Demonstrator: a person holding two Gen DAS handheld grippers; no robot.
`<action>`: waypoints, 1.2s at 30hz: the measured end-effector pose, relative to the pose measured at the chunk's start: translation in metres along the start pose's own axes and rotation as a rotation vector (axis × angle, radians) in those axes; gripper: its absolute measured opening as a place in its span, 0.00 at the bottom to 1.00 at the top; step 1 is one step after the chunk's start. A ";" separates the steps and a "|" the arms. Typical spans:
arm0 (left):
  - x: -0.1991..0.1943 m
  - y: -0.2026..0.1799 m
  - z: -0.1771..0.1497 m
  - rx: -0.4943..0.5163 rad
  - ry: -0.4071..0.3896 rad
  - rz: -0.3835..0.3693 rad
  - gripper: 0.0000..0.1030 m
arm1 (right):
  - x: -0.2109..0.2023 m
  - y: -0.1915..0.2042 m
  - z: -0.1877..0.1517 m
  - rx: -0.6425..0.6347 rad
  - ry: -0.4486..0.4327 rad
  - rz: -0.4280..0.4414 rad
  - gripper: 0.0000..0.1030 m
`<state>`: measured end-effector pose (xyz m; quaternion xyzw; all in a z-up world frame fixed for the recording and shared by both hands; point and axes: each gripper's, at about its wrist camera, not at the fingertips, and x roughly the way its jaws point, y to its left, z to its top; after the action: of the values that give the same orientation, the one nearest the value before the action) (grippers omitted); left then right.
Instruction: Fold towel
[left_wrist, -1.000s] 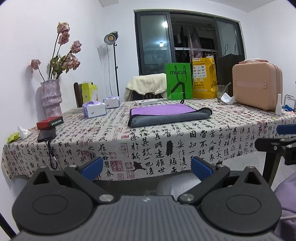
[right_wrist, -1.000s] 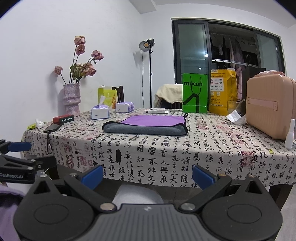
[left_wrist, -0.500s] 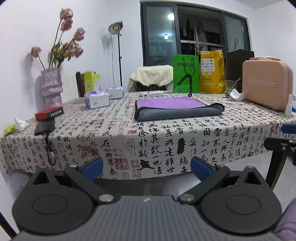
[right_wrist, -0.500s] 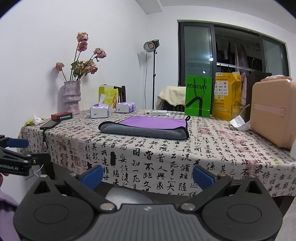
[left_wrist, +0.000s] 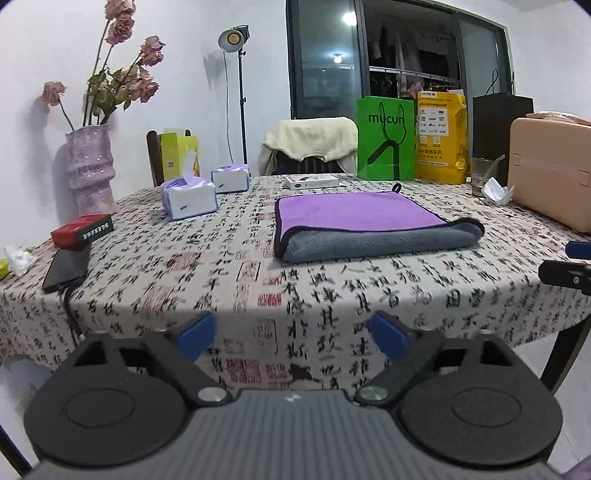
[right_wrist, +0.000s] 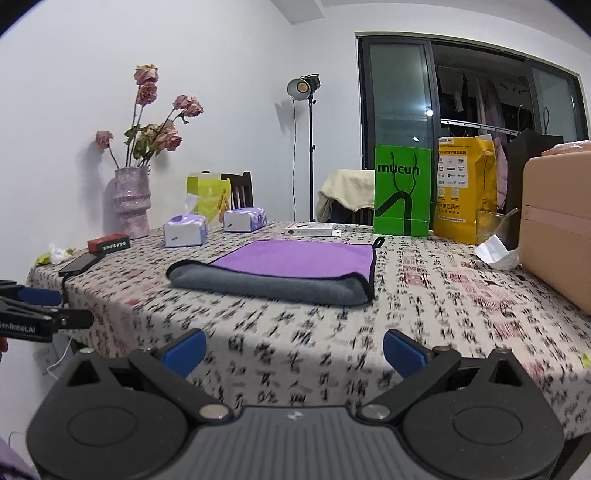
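A towel (left_wrist: 362, 221), purple on top and grey underneath with a black hem, lies folded flat in the middle of the table; it also shows in the right wrist view (right_wrist: 288, 269). My left gripper (left_wrist: 291, 336) is open and empty, at the table's near edge, well short of the towel. My right gripper (right_wrist: 293, 350) is open and empty, over the near edge, also short of the towel. Each gripper shows at the edge of the other's view: the right gripper (left_wrist: 569, 266) and the left gripper (right_wrist: 33, 310).
The table (left_wrist: 166, 273) has a calligraphy-print cloth. On it stand a vase with dried flowers (left_wrist: 88, 173), tissue packs (left_wrist: 190, 197), a red box (left_wrist: 81, 229), a phone (left_wrist: 66, 267), a green bag (left_wrist: 386, 138), a yellow bag (left_wrist: 441, 138), a glass (left_wrist: 484, 175) and a pink case (left_wrist: 550, 177).
Both grippers have risen and moved closer to the table, so the tabletop and towel now look larger and are seen more from above. Both stay open.
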<state>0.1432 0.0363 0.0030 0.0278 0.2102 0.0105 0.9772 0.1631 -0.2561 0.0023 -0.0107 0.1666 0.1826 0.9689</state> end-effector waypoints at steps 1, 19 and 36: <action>0.005 0.000 0.004 -0.002 -0.006 0.005 1.00 | 0.006 -0.003 0.003 0.008 0.006 0.003 0.97; 0.124 -0.002 0.064 0.026 0.059 -0.082 1.00 | 0.127 -0.056 0.048 -0.030 0.109 0.004 0.81; 0.180 0.016 0.080 -0.022 0.189 -0.139 0.05 | 0.184 -0.075 0.064 -0.072 0.264 0.117 0.05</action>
<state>0.3399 0.0537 0.0028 0.0011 0.3026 -0.0524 0.9517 0.3723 -0.2562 -0.0005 -0.0597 0.2861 0.2416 0.9253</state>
